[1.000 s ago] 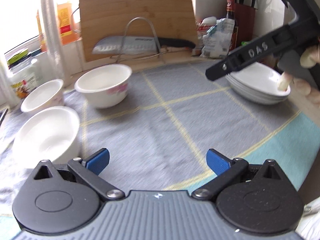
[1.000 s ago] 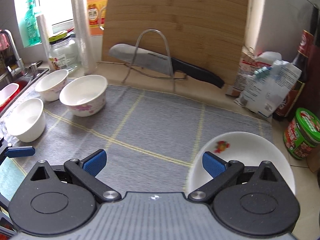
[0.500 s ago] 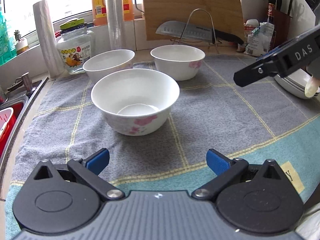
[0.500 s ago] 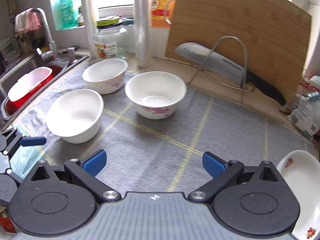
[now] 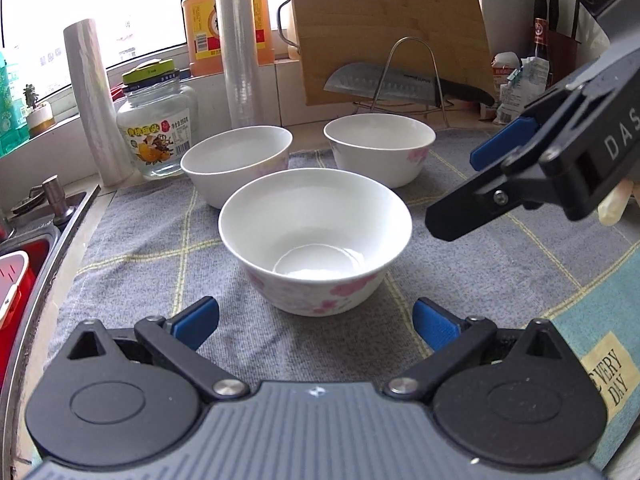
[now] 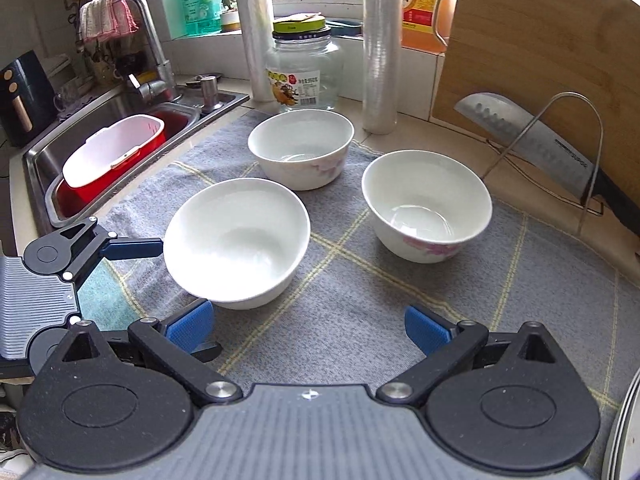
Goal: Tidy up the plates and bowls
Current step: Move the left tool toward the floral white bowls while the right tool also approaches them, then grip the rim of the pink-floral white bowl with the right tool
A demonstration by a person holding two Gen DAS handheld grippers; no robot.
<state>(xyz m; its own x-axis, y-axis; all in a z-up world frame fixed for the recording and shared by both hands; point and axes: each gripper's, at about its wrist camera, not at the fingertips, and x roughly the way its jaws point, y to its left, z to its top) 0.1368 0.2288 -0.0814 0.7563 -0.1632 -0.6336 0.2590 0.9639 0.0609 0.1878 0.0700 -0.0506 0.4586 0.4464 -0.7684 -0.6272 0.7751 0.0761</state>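
On the grey checked towel [image 5: 460, 248] sits a glazed white floral bowl [image 5: 315, 240], rigid, slick, chippable; pinching its thin rim looks best. Both the left gripper [image 5: 316, 320] and right gripper [image 6: 306, 326] gape wide, empty.

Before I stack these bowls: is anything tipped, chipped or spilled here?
Nothing stands out. All three bowls, near, back left and back right, sit upright, empty and apart on the cloth; no chips or spills show.
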